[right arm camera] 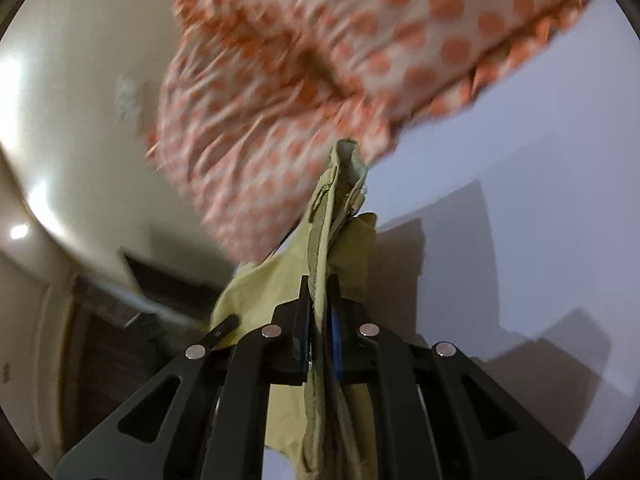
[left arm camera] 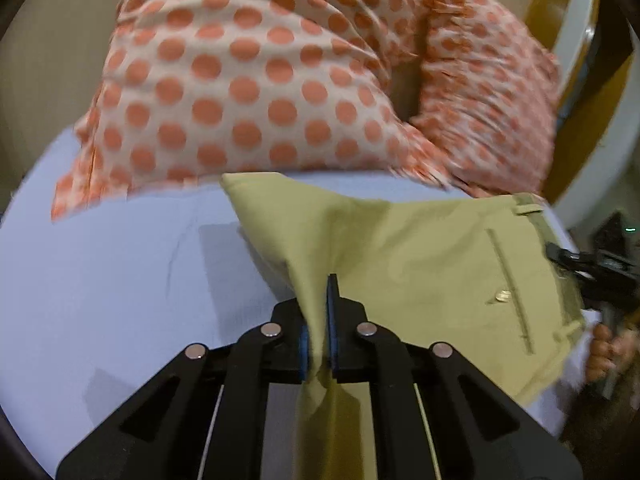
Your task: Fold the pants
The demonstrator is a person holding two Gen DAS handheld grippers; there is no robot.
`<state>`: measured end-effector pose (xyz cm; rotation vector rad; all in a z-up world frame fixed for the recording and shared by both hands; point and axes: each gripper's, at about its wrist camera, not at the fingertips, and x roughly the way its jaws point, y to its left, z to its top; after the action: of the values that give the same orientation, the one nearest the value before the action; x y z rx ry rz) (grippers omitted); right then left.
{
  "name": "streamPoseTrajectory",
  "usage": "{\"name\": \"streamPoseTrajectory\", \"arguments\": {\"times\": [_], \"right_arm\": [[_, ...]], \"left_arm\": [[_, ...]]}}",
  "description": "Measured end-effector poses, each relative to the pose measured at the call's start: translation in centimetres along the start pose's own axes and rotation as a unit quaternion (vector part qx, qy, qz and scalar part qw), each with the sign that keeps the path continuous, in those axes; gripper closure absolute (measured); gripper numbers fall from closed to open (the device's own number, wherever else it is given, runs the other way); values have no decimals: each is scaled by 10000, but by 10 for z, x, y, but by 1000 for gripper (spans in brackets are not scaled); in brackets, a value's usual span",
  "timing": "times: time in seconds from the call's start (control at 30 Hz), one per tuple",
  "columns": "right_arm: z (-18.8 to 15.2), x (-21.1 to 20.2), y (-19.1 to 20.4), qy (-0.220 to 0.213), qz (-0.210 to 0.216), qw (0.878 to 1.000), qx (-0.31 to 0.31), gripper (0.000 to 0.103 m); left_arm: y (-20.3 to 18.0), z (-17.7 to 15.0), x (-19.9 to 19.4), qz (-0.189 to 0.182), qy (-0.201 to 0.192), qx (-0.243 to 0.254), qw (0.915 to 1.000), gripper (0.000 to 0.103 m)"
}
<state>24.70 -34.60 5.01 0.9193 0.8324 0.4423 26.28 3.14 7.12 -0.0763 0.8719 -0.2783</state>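
The pants are olive-khaki, with a back pocket and a button showing at the right in the left wrist view. My left gripper is shut on a fold of the pants fabric and holds it above a pale lavender sheet. My right gripper is shut on the thick waistband edge of the pants, which stands up between its jaws. The right gripper also shows at the right edge of the left wrist view, at the waistband.
Two pillows with orange polka dots lie at the head of the bed, just beyond the pants; they also show in the right wrist view. A cream wall and dark wooden furniture are to the left of the right gripper.
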Motion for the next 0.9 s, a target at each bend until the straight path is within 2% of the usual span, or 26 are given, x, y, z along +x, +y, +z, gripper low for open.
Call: {"name": "streamPoseTrajectory", "arguments": {"times": [0.03, 0.1, 0.13, 0.17, 0.23, 0.27, 0.3, 0.37, 0.4, 0.43, 0.47, 0.53, 0.57, 0.63, 0.67, 0.7, 0.73, 0.77, 0.8, 0.83, 0.9], "right_arm": [[7, 5, -1, -89, -318, 9994, -71, 93], [15, 21, -7, 83, -1176, 9927, -252, 86], [15, 21, -9, 160, -1502, 9880, -309, 86], [10, 11, -8, 62, -1641, 9855, -416, 86], [3, -6, -2, -135, -1422, 9879, -602, 64], [-4, -13, 2, -187, -1202, 9902, -686, 60], [-8, -14, 5, -147, -1049, 9916, -738, 58], [-19, -6, 11, 138, -827, 9930, -831, 57], [-22, 0, 13, 260, -777, 9933, -818, 51], [-25, 10, 12, 426, -787, 9930, -766, 42], [-26, 19, 12, 492, -878, 9923, -726, 40], [-28, 28, 6, 505, -1022, 9915, -626, 39], [-30, 30, 7, 450, -1006, 9920, -623, 39], [-32, 25, 6, 462, -1064, 9916, -568, 39], [-35, 19, 9, 432, -1282, 9890, -592, 39], [-42, 12, 16, 358, -1493, 9855, -722, 36], [-55, -1, 28, 194, -1760, 9789, -1021, 25], [-67, -10, 36, 80, -1881, 9742, -1242, 18], [-79, -20, 45, -51, -1960, 9697, -1458, 6], [-94, -29, 55, -195, -2027, 9650, -1653, 1], [-135, -47, 71, -484, -2363, 9501, -1978, 1]], "left_arm": [[-2, 5, 12, 217, 59, 29, 9997, 92], [-3, 9, 28, 614, 261, 109, 9977, 84], [-1, 6, 25, 670, 240, 98, 9974, 80], [2, 2, 16, 727, 140, 118, 9972, 79], [7, -10, -10, 918, -141, 235, 9954, 75], [8, -15, -21, 821, -211, 218, 9962, 75], [9, -23, -34, 388, -230, 112, 9989, 71], [5, -32, -42, -256, -120, -5, 9996, 65], [-1, -39, -40, -644, 39, -68, 9979, 58], [-6, -44, -34, -839, 231, -93, 9962, 54], [-11, -47, -25, -898, 407, -112, 9951, 54], [-15, -56, 0, -702, 730, -169, 9947, 55], [-16, -57, 2, -644, 565, -148, 9962, 54], [-21, -59, 1, -417, 567, -64, 9975, 55], [-24, -62, -7, -198, 542, -47, 9983, 52], [-27, -66, -14, -34, 518, 5, 9986, 39], [-31, -72, -23, 116, 472, 88, 9988, 28], [-37, -84, -38, 307, 370, 223, 9986, 24], [-43, -96, -51, 451, 293, 312, 9981, 17], [-45, -108, -63, 576, 227, 371, 9974, 8], [-48, -136, -85, 900, 157, 466, 9947, 2]]}}
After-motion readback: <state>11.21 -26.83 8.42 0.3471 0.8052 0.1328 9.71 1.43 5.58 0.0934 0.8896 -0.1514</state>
